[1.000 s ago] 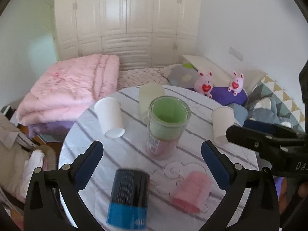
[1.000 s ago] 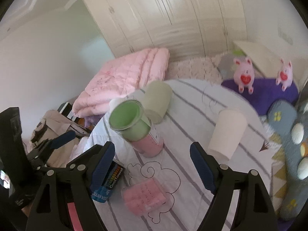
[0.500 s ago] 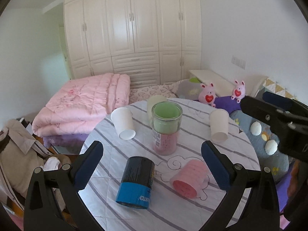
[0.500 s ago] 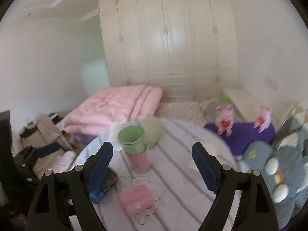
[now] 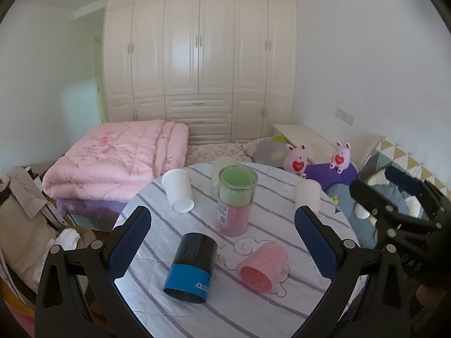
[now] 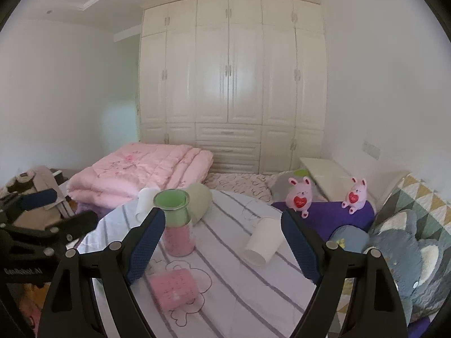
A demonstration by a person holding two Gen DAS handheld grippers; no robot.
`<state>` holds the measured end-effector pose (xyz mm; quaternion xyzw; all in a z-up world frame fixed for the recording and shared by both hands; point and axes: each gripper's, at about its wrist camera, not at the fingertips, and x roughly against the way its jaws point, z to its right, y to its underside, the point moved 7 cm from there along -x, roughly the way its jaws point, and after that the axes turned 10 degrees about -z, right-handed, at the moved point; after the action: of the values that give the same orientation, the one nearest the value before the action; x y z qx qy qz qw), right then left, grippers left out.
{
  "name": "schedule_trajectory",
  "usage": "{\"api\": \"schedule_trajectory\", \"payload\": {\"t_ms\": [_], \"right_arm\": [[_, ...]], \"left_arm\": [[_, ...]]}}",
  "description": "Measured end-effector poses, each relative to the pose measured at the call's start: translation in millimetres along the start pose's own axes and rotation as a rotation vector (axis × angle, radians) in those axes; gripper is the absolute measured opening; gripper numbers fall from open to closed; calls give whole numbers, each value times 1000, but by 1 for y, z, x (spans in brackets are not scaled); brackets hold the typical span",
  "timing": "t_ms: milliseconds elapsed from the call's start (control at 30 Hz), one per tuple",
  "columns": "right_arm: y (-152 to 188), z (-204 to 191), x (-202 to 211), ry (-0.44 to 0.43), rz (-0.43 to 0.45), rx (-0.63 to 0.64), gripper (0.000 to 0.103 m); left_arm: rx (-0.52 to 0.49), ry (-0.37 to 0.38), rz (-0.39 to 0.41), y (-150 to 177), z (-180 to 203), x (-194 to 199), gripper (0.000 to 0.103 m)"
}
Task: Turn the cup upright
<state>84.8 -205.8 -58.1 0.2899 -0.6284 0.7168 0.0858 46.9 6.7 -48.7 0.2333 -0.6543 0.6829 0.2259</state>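
Several cups lie on their sides on a round striped table [image 5: 282, 304]: a pink cup [image 5: 263, 262] [image 6: 173, 288], a black-and-blue cup [image 5: 191, 267], a white paper cup [image 5: 179, 188] at the left, another white paper cup [image 5: 308, 195] [image 6: 265, 240] at the right, and a pale green cup [image 6: 198, 201] at the back. My left gripper [image 5: 222, 239] is open and empty, held above the table's near side. My right gripper [image 6: 222, 242] is open and empty, to the right of the left one.
An upright clear jar [image 5: 236, 200] [image 6: 176, 224] with green and pink contents stands mid-table. Behind the table is a bed with a pink quilt [image 5: 118, 163], two pink plush toys [image 5: 296, 160] and pillows. White wardrobes line the back wall.
Both grippers have pulled back and risen away from the table, so the cups look smaller and more of the room shows. Both stayed open. No cup has moved.
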Motion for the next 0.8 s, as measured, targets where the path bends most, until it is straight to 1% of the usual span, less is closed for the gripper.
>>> {"api": "schedule_trajectory", "payload": {"t_ms": [267,500,633,800], "right_arm": [[2,5,0,6,-12,-8,85],[4,14,-3,-5,-32,-26,85],[4,21,-9,-14,-54,-38,85],[-1,31,-15,-28,-65,-58,85]], "left_arm": [[-30,11,-17,1,17,-1,103],[-45,-6,-35,-1,25,-4,103],[-48,-19,-62,-4,31,-11,103],[-65,-40,-71,-12,38,-16,103]]}}
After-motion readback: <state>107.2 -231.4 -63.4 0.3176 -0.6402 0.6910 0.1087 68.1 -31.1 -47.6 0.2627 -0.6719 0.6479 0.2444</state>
